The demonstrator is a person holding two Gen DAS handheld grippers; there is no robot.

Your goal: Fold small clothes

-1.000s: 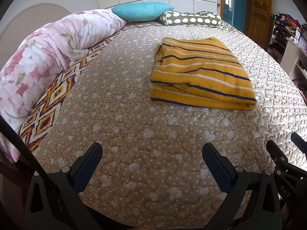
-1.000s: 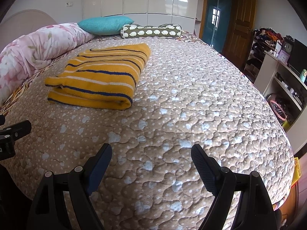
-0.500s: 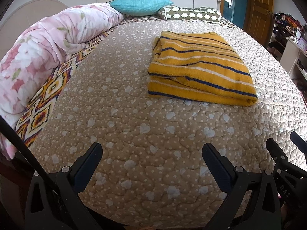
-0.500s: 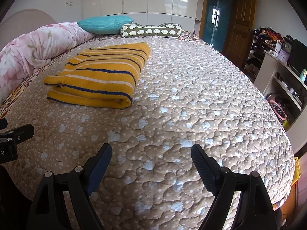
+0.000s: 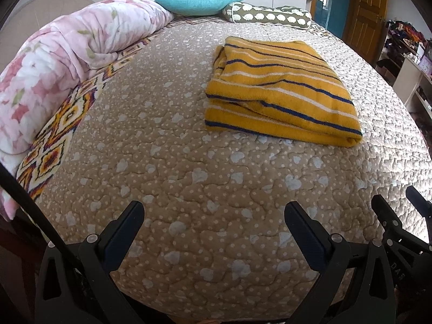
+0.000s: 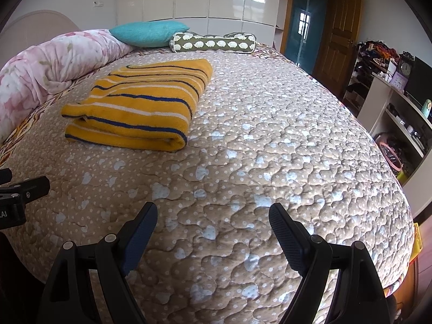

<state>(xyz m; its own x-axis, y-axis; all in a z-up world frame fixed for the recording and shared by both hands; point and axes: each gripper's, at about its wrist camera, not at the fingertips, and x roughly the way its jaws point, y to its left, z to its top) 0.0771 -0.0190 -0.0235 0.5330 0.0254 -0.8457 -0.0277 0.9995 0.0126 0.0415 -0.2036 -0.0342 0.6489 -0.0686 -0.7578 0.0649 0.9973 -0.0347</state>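
A yellow garment with blue and white stripes (image 5: 280, 91) lies folded in a flat rectangle on the beige quilted bed (image 5: 189, 178). It also shows in the right wrist view (image 6: 140, 105), at the left. My left gripper (image 5: 213, 221) is open and empty, hovering over the bed's near edge, well short of the garment. My right gripper (image 6: 213, 221) is open and empty too, over the near edge to the right of the garment. Each gripper shows at the edge of the other's view.
A rolled pink floral duvet (image 5: 62, 62) lies along the bed's left side. A teal pillow (image 5: 197, 1) and a green patterned bolster (image 5: 267, 16) lie at the far end. Shelves with clutter (image 6: 391, 100) and a wooden door (image 6: 337, 32) stand to the right.
Both grippers have tilted slightly, so the garment sits a little differently in each view. The garment itself has not moved. Both stay open.
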